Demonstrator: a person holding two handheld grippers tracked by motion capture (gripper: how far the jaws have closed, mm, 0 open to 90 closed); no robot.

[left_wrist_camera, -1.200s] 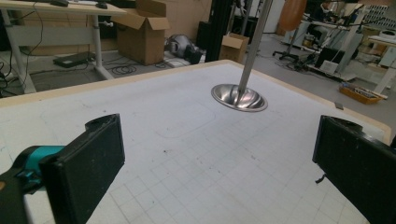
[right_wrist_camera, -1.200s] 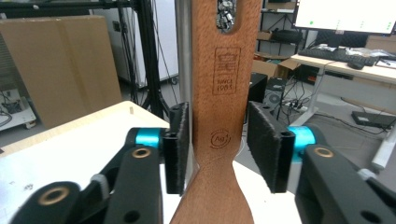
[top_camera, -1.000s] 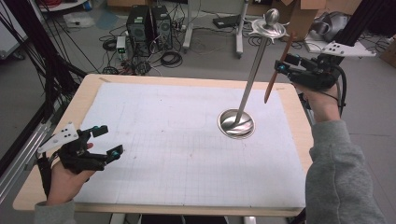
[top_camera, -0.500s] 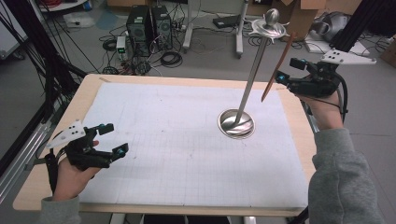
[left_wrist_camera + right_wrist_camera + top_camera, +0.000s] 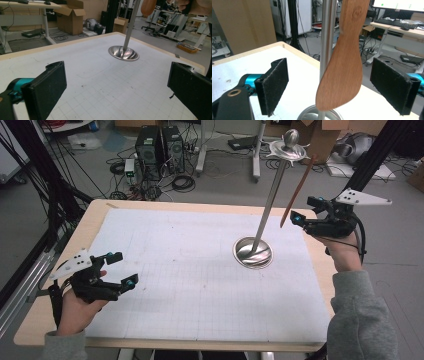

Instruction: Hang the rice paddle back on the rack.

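My right gripper (image 5: pixel 295 216) spread beside a wooden spatula (image 5: pixel 343 57) hanging from a metal stand (image 5: pixel 254 251), blade between my jaws but untouched, my left gripper (image 5: pixel 122 268) spread low over the table (image 5: pixel 90 222), well apart

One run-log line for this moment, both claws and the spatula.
left claw: open, over mat, empty | right claw: open beside hanging wooden spatula, no contact | metal stand: upright on mat
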